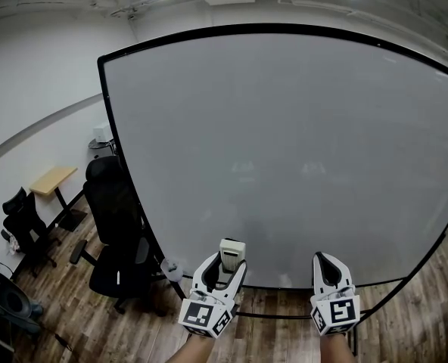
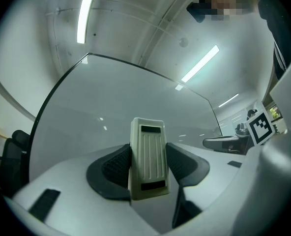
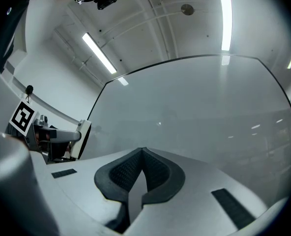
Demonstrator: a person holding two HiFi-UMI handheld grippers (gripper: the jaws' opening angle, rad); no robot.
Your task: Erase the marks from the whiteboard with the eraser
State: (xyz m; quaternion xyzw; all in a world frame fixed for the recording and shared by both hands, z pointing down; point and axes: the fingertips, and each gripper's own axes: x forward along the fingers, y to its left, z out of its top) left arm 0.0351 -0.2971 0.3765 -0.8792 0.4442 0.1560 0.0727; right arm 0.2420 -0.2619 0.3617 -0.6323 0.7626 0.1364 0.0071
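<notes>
Gripped the eraser (image 2: 148, 156) in the left tool (image 1: 225, 267) before the whiteboard (image 1: 284, 150), right tool (image 1: 328, 262) clenched empty; probably needed flat, firm strokes.

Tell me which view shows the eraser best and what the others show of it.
The left gripper view: the eraser fills the middle, upright, ribbed face toward the camera, clamped in the left gripper. The head view shows it small, poking above those jaws. The right gripper view shows only an edge-on sliver at left.
</notes>
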